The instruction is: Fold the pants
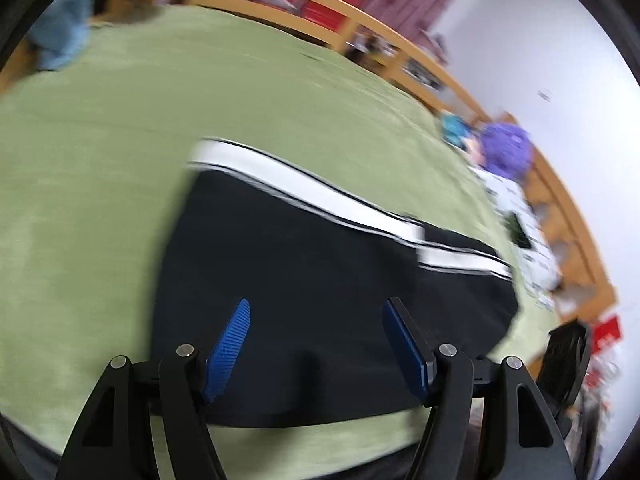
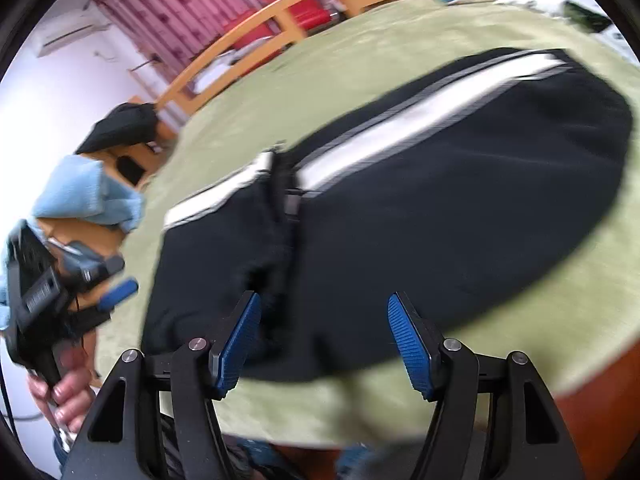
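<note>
Black pants of a soft, matte knit lie folded into a broad, rounded slab on a bed covered with a napped green blanket, close to its near edge. A wide white stripe edged with thin dark lines runs along the far side of the pants; in the right wrist view the stripe breaks at a bunched, wrinkled seam where one layer overlaps another. The left gripper hovers over the near part of the pants, its fingers spread wide and holding nothing; their pads are blue with a fine ribbed texture, set on black angular arms with round metal pins. The right gripper sits at the near edge of the pants, its fingers likewise spread apart and empty. A curved wooden rail bounds the far edge of the bed. A light blue cloth lies at one corner, and a purple fuzzy object rests near the far rail. Both views are blurred.
</note>
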`<state>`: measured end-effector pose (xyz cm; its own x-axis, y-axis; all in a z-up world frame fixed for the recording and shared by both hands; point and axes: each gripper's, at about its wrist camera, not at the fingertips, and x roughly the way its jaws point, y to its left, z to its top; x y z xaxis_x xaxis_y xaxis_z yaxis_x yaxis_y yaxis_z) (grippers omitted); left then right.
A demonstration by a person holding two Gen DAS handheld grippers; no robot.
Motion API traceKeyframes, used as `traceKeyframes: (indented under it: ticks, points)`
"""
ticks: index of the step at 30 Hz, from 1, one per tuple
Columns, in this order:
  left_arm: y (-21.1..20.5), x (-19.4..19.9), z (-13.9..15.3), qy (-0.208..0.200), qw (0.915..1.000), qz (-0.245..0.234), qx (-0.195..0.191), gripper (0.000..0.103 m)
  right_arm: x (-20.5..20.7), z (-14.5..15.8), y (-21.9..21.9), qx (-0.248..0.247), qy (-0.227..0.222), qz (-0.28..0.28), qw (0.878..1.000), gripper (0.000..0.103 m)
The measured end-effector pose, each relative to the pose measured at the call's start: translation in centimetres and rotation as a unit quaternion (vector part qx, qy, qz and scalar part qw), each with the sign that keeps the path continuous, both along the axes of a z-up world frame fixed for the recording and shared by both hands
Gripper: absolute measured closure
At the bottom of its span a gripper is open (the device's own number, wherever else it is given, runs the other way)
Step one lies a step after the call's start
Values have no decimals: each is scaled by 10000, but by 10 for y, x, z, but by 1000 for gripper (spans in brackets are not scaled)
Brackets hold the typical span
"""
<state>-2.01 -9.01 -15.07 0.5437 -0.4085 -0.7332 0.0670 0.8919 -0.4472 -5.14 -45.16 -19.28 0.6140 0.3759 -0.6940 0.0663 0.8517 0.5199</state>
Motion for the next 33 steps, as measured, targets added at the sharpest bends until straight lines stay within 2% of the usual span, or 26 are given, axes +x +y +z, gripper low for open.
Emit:
traceKeyframes:
  ticks: [2,4,6,7,8,9,13,15,17,18,21,24,27,29,31,33]
  points:
    - [28,-9,-1,16,9995,277,142,36,26,-9,16,218,143,204,9995,37]
    - [50,-15,-3,71,9988,474,92,36,50,-24,32,485,410,363,9973,37]
    - [67,-20,-10,160,9976,673,-19,36,69,-39,50,546,679,535,9948,37]
    - [74,-21,-13,199,9970,744,-86,36,75,-44,60,293,807,536,9949,40]
    - [76,-21,-17,237,9966,776,-128,36,77,-41,68,11,737,529,9959,49]
    - [77,-19,-21,281,9965,781,-138,36,77,-35,72,-59,532,704,9961,82]
    - [71,-15,-22,292,9974,645,-115,38,63,2,42,259,-278,535,9978,84]
    - [70,-18,-18,168,9982,552,-163,37,58,15,17,319,-443,279,9981,84]
    - [64,-16,-18,120,9988,411,-241,36,59,14,4,9,-379,290,9989,84]
    - [60,-14,-21,151,9989,345,-268,36,61,7,4,-133,-197,383,9990,82]
    - [43,-4,-32,349,9991,181,-183,36,67,-38,19,-224,739,840,9935,64]
    - [37,-1,-42,485,9986,148,-155,36,57,-33,32,-719,578,1031,9904,62]
    - [36,2,-54,668,9976,173,-79,36,49,-17,19,-645,454,848,9933,48]
    - [33,4,-69,866,9959,226,146,36,43,-17,7,-523,342,645,9960,42]
    - [27,8,-88,1173,9925,111,323,36,41,-28,10,-522,526,849,9936,42]
    - [23,7,-94,1204,9921,36,350,36,36,-28,10,-654,554,1089,9903,47]
